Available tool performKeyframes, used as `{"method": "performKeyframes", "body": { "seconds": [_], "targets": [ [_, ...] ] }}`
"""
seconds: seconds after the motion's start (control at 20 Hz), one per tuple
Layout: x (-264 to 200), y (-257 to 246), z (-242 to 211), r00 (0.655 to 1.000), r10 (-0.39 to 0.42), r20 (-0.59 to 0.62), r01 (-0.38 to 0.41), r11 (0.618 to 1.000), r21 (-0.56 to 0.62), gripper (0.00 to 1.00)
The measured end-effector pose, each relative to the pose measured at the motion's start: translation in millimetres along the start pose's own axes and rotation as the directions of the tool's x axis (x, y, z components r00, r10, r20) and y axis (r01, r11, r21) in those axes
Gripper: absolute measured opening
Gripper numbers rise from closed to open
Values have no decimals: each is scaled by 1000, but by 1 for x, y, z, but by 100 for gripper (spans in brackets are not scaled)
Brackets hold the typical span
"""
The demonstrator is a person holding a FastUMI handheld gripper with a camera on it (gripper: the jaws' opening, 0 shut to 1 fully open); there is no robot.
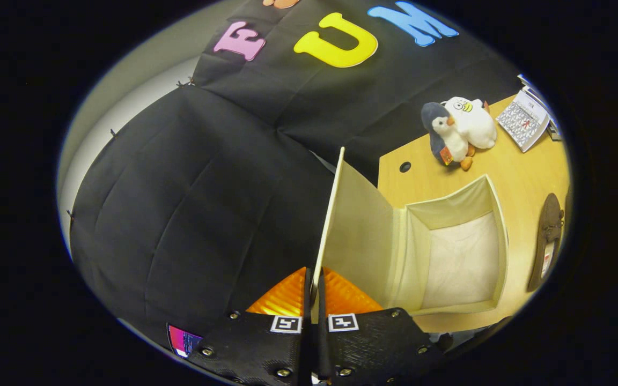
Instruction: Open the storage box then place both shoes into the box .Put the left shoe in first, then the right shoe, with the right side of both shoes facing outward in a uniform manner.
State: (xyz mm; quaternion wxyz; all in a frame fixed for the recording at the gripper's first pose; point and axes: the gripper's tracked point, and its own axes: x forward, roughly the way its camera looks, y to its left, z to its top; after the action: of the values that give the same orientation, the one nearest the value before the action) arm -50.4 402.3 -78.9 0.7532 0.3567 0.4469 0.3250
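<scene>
Our fingers [313, 300] pinch the box lid [336, 214] and hold it up — the storage box [494, 214] sits open on the bench [432, 161]. A shoe [547, 236] lies just beside the box, toy penguins [456, 131] beyond.
</scene>
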Motion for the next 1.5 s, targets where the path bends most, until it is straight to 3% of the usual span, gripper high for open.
{"method": "performKeyframes", "body": {
  "seconds": [0.05, 0.2, 0.25, 0.4, 0.55, 0.6, 0.85, 1.05, 1.25, 1.5],
  "targets": [
    [3, 4, 0, 1000, 8, -5, -8, 1000, -12, 4],
    [6, 24, 0, 997, 79, -3, -79, 997, -24, 17],
    [5, 29, 2, 995, 96, 1, -96, 995, -38, 28],
    [-1, 44, 7, 991, 135, 13, -132, 983, -125, 82],
    [-8, 38, 9, 991, 129, 19, -123, 974, -189, 85],
    [-11, 35, 10, 992, 120, 28, -112, 971, -211, 97],
    [-48, -14, 40, 989, 14, 150, 34, 950, -311, 97],
    [-89, -57, 68, 964, -88, 252, 175, 921, -348, 97],
    [-130, -107, 86, 924, -192, 329, 306, 890, -337, 97],
    [-164, -165, 91, 884, -281, 373, 393, 879, -271, 97]
  ]
}}
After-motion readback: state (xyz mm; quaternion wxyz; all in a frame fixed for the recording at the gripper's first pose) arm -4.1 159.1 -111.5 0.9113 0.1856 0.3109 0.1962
